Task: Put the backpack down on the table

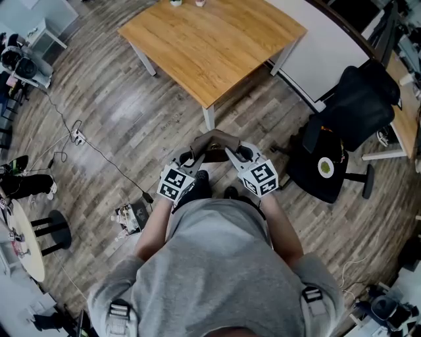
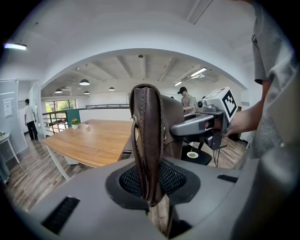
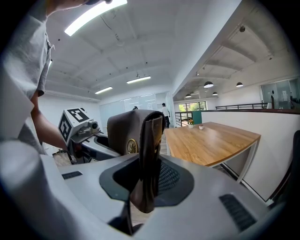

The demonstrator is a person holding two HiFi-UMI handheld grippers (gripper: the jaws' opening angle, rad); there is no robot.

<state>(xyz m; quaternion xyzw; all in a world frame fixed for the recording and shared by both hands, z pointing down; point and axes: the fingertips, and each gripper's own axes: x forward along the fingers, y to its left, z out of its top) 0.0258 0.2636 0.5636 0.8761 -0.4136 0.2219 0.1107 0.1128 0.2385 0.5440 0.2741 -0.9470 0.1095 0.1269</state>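
I hold a brown leather backpack (image 1: pixel 214 146) in the air between both grippers, just short of the near corner of the wooden table (image 1: pixel 210 39). My left gripper (image 1: pixel 191 160) is shut on one brown strap (image 2: pixel 147 140), which runs up out of its jaws. My right gripper (image 1: pixel 233 155) is shut on the other strap (image 3: pixel 150 150). In the right gripper view the backpack's body (image 3: pixel 124 133) with a round gold emblem hangs beyond the strap, next to the left gripper (image 3: pixel 89 136). The table (image 2: pixel 93 140) lies ahead and below.
A black office chair (image 1: pixel 342 131) with a dark bag stands to the right, beside a white partition (image 1: pixel 322 46). Cables (image 1: pixel 85 145) and a small device (image 1: pixel 131 217) lie on the wood floor at left. Small pots (image 1: pixel 187 2) sit at the table's far edge. People stand far off (image 2: pixel 29 119).
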